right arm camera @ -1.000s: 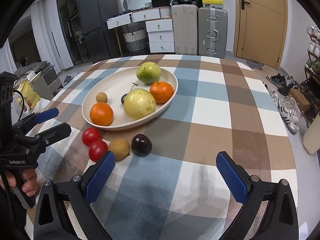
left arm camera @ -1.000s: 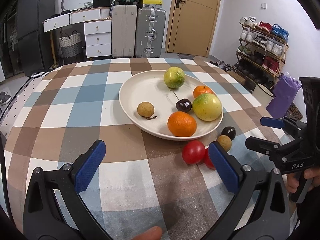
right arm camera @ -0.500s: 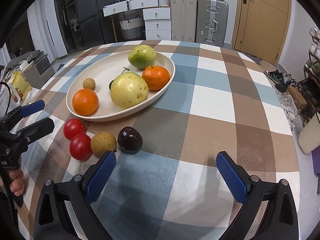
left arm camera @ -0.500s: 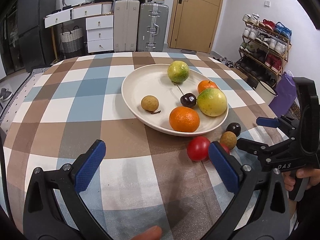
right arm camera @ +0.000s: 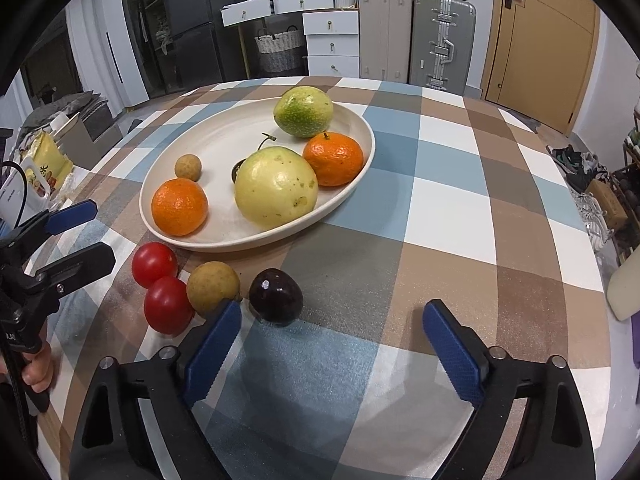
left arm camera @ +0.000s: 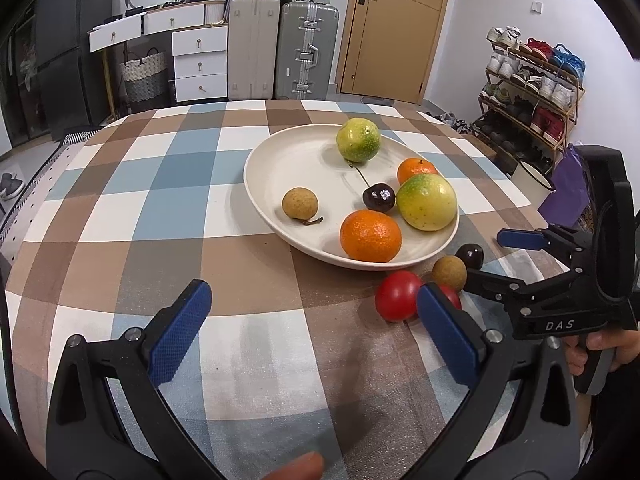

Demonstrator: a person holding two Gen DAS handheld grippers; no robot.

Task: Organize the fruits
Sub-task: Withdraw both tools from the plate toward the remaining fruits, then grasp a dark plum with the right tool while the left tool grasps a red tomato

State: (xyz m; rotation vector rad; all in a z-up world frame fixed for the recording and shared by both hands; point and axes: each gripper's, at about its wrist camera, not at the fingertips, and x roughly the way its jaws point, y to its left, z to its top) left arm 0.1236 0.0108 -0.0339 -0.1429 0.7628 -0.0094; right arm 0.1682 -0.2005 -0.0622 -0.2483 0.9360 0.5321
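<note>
- Cherry (right arm camera: 276,297) on the surface, low centre of the right wrist frame, looks like the pick in hand: it lies just ahead of the right gripper (right arm camera: 332,340), nearer its left pad than its right
- Right gripper jaws are wide and have just been closing a little; nothing is between the pads yet, so I would shift it toward frame left until the cherry sits midway, then lower and close
- Longan (right arm camera: 213,289) sits just beside the cherry on its left, with two tomatoes (right arm camera: 168,304) beyond; slide the left pad into the gap between longan and cherry without nudging either, since round fruit will likely roll
- Squeeze gently, as the cherry is probably soft
- Plate (right arm camera: 352,120) in the upper middle holds the other fruit, with bare room at its left part for a drop
- Left gripper (left arm camera: 312,328) is wide and empty, over bare cloth
</note>
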